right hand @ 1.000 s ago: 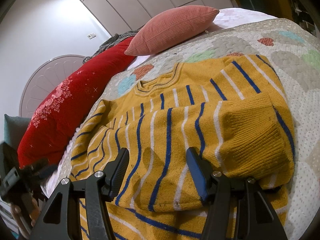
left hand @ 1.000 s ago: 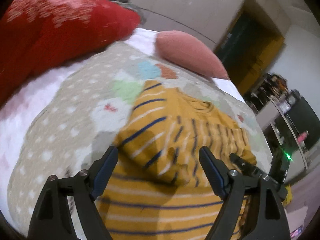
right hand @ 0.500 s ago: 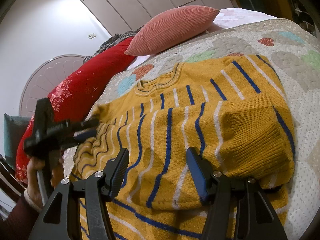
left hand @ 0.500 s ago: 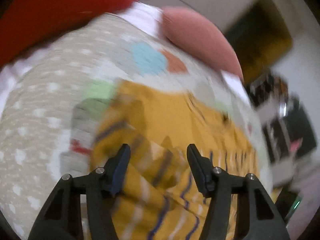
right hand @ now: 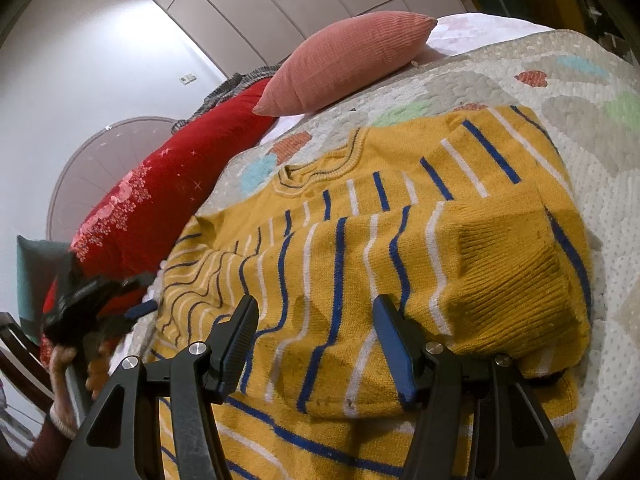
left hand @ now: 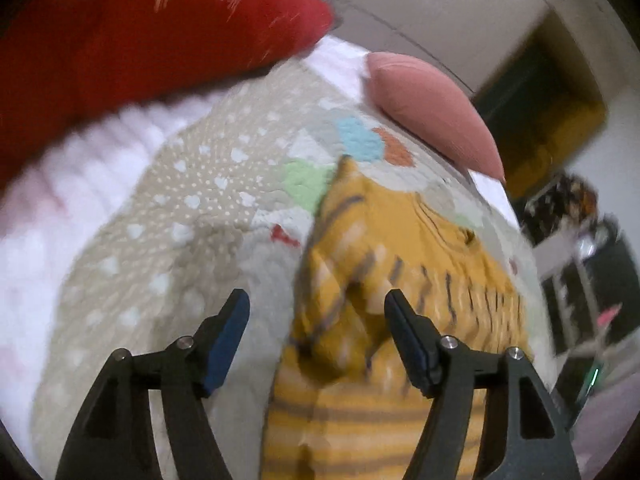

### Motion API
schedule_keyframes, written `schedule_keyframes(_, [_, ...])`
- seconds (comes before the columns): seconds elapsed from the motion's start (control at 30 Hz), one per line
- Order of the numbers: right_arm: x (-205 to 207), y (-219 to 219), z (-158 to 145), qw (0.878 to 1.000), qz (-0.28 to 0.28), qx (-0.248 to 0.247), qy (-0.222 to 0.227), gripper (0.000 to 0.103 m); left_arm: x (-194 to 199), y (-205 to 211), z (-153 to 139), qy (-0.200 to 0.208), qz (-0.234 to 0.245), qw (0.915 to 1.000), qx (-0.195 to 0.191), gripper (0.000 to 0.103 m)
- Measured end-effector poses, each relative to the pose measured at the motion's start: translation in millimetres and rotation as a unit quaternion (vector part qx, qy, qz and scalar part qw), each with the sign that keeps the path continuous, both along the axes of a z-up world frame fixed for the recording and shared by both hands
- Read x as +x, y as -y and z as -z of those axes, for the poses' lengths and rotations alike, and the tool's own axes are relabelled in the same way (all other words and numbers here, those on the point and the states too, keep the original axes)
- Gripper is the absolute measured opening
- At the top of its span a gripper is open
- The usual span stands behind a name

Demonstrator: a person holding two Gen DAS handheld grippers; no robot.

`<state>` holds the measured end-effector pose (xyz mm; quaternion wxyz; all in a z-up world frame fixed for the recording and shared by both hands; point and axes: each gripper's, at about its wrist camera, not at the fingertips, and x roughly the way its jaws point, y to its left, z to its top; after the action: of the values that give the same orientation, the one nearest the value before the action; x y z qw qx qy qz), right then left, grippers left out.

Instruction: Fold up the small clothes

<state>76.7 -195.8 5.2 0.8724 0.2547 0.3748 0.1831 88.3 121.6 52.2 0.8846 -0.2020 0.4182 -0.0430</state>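
Sweaters: you have one, a yellow sweater (right hand: 360, 240) with blue and white stripes, lying on the bed with its neckline toward the far side and both sleeves folded in over the body.
Sweater's place: it lies under and ahead of both your grippers, on the quilt (left hand: 180, 208), near the bed's near edge.
Grippers: two. Your left gripper (left hand: 316, 320) hangs over the sweater's left edge; your right gripper (right hand: 316, 320) hangs over the folded right sleeve.
Left fingers: spread, and they have just been opening; the sweater's edge shows between them, but they pinch nothing.
Right fingers: spread, with the striped knit showing between them; whether the tips touch it you cannot tell.
Hands: one in view, your left hand (right hand: 72, 360), gripping its tool at the left edge of the right wrist view.
Pillows: two, a long red pillow (right hand: 160, 208) on the left and a pink cushion (right hand: 352, 60) at the far side.
Surface: a bed covered by a pale quilt with coloured patches and white dots.
Room: white panelled wall (right hand: 280, 8) behind the bed; a dark doorway (left hand: 540, 100) on the right in the blurred left wrist view.
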Motion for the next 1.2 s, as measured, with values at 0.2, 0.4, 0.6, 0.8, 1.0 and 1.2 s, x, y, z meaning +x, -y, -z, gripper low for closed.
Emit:
schedule_keyframes(0.2, [-39, 12, -26, 0.999, 0.039, 0.014, 0.023, 0.068, -91, 50, -42, 0.099, 0.028, 0.9884, 0.111, 0.095])
schedule_keyframes(0.4, [-135, 18, -57, 0.993, 0.067, -0.033, 0.088, 0.082, -149, 86, -45, 0.141, 0.034, 0.9787, 0.146, 0.103])
schedule_keyframes(0.6, [-177, 43, -46, 0.988, 0.109, -0.085, 0.074, 0.083, -157, 88, -17, 0.073, 0.022, 0.9930, 0.090, 0.103])
schedule_keyframes(0.8, [-175, 71, -16, 0.986, 0.149, -0.074, 0.028, 0.083, -158, 119, 14, 0.022, 0.057, 0.9934, 0.097, 0.103])
schedule_keyframes(1.0, [-171, 63, -1, 0.984, 0.141, -0.104, 0.026, 0.088, -155, 142, 34, -0.008, 0.073, 0.9907, 0.114, 0.103])
schedule_keyframes(1.2, [-168, 41, 6, 0.976, 0.133, -0.165, 0.049, 0.100, -152, 140, 45, -0.027, 0.073, 0.9891, 0.125, 0.103])
